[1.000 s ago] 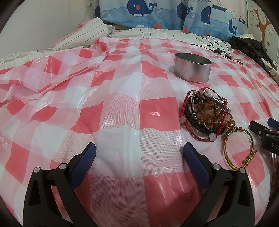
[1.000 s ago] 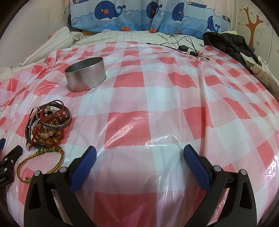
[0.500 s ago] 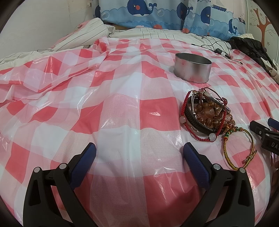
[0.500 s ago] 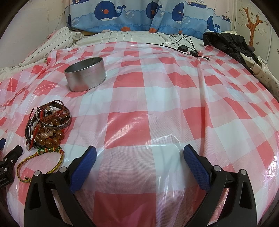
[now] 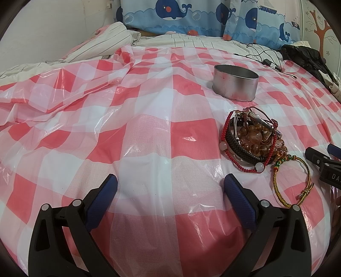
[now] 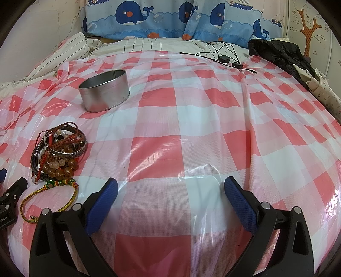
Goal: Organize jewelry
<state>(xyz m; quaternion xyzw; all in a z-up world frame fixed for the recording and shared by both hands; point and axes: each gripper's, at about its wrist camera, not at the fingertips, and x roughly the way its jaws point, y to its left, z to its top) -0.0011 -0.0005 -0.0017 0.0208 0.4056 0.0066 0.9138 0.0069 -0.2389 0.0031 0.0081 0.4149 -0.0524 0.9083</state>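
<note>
A pile of bracelets [image 5: 252,139] lies on the red-and-white checked plastic sheet [image 5: 149,106]: amber beads, a black braided band, red cords. It also shows in the right wrist view [image 6: 58,152]. A yellow-green cord bracelet [image 5: 292,181] lies just in front of the pile, and shows in the right wrist view [image 6: 49,198]. An empty round metal tin [image 5: 235,82] stands behind the pile, also in the right wrist view [image 6: 104,92]. My left gripper [image 5: 170,187] is open and empty, left of the pile. My right gripper [image 6: 170,189] is open and empty, right of the pile.
The sheet covers a bed with striped bedding [image 6: 149,45] and whale-print pillows [image 6: 170,19] at the back. A black cable with adapter [image 6: 223,57] and a black jacket [image 6: 277,53] lie at the back right. The right gripper's tips show at the left view's edge [image 5: 321,159].
</note>
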